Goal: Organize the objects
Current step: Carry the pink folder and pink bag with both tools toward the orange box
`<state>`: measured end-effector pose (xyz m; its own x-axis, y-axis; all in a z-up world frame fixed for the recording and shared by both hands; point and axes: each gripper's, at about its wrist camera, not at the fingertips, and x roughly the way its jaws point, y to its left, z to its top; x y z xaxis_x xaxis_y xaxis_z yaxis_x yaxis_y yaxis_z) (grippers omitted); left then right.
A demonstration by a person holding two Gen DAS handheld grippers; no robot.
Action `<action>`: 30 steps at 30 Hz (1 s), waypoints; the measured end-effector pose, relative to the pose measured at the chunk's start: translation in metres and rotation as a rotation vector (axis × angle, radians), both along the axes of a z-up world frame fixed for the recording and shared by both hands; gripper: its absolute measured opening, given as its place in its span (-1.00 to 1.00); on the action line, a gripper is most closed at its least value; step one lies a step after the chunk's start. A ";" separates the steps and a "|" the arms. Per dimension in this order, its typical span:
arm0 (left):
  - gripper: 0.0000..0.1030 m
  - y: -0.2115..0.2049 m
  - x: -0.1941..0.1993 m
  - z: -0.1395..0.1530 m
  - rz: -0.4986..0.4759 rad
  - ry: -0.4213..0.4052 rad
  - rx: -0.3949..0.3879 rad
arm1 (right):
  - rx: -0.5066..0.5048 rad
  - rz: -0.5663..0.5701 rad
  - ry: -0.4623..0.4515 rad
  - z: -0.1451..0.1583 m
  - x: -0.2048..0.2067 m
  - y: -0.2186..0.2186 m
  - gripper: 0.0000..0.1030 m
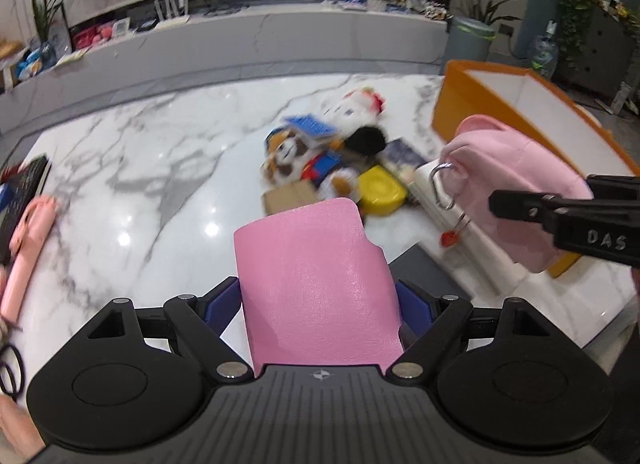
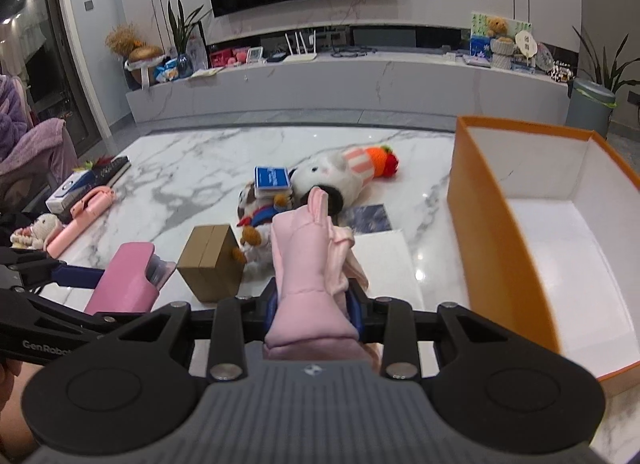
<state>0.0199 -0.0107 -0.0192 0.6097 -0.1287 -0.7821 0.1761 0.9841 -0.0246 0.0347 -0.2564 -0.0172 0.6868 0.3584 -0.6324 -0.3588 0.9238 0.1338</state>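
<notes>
My left gripper [image 1: 320,300] is shut on a pink leather case [image 1: 316,280], held above the marble table [image 1: 140,168]; the case also shows in the right wrist view [image 2: 124,280]. My right gripper [image 2: 314,300] is shut on a soft pink pouch [image 2: 304,260] with a metal clip [image 1: 446,186], held just left of the open orange box [image 2: 520,232]. The box is white inside and shows nothing in it. A pile lies mid-table: a brown-and-white plush dog [image 1: 288,152], a white plush with a carrot hat [image 2: 348,172], a blue card box [image 2: 272,176], a yellow container [image 1: 380,188], a cardboard box [image 2: 212,260].
A pink selfie stick [image 2: 80,220], a remote [image 2: 108,170], a small plush [image 2: 36,230] and black scissors [image 1: 10,368] lie at the table's left edge. A white lid [image 2: 384,260] and a dark booklet [image 2: 370,218] lie beside the orange box. A TV bench stands behind.
</notes>
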 end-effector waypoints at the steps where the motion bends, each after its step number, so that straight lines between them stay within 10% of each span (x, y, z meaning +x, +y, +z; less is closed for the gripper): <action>1: 0.87 -0.004 0.000 0.004 -0.007 -0.006 -0.003 | 0.004 0.000 -0.005 0.003 -0.001 -0.003 -0.32; 30: 0.87 -0.178 0.065 0.041 -0.255 -0.095 -0.106 | 0.018 -0.160 -0.168 0.072 -0.002 -0.156 -0.31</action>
